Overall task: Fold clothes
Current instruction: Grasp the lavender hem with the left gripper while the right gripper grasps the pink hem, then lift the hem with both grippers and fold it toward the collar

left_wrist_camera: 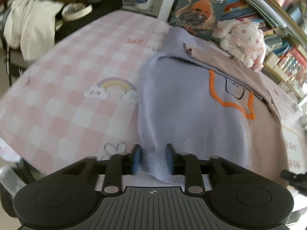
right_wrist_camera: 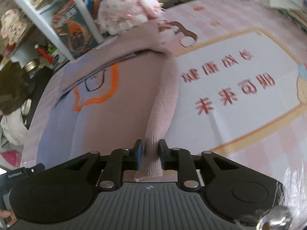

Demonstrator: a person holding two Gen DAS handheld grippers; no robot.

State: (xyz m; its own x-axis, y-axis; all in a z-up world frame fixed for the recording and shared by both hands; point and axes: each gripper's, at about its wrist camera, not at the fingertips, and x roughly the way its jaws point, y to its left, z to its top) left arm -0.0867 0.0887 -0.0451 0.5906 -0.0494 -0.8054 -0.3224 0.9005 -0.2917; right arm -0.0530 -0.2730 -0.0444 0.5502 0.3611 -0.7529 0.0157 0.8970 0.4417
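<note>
Your sweater (left_wrist_camera: 191,103) lies spread on the bed (left_wrist_camera: 63,95), its body running straight away from both tools toward the plush toy (left_wrist_camera: 243,42) at the far edge. The sweater is half lilac, half dusty pink, with an orange outline (left_wrist_camera: 232,103) on the chest; a fold crosses it just short of the plush toy.

Your left tool (left_wrist_camera: 152,158) has the lilac cuff (left_wrist_camera: 159,164) between its fingers, jaws fairly narrow; the blur leaves it unclear whether the pads press the knit. Your right tool (right_wrist_camera: 150,154) has the pink cuff (right_wrist_camera: 151,163) between its fingers, jaws narrower, the pads at the fabric and seemingly gripping it. The pink sleeve (right_wrist_camera: 165,95) stretches as a long band from that tool up toward the plush toy, along the sweater's right edge.

Both sleeves share the sweater's long axis, so any fold over the body probably means carrying each cuff inward across it. Each hand is already at its own cuff.

The plush toy rests against the sweater's far end and could catch a forward fold. Behind it stand books (left_wrist_camera: 203,5); to its left, off the bed, is a pile of white clothing (left_wrist_camera: 32,21).
</note>
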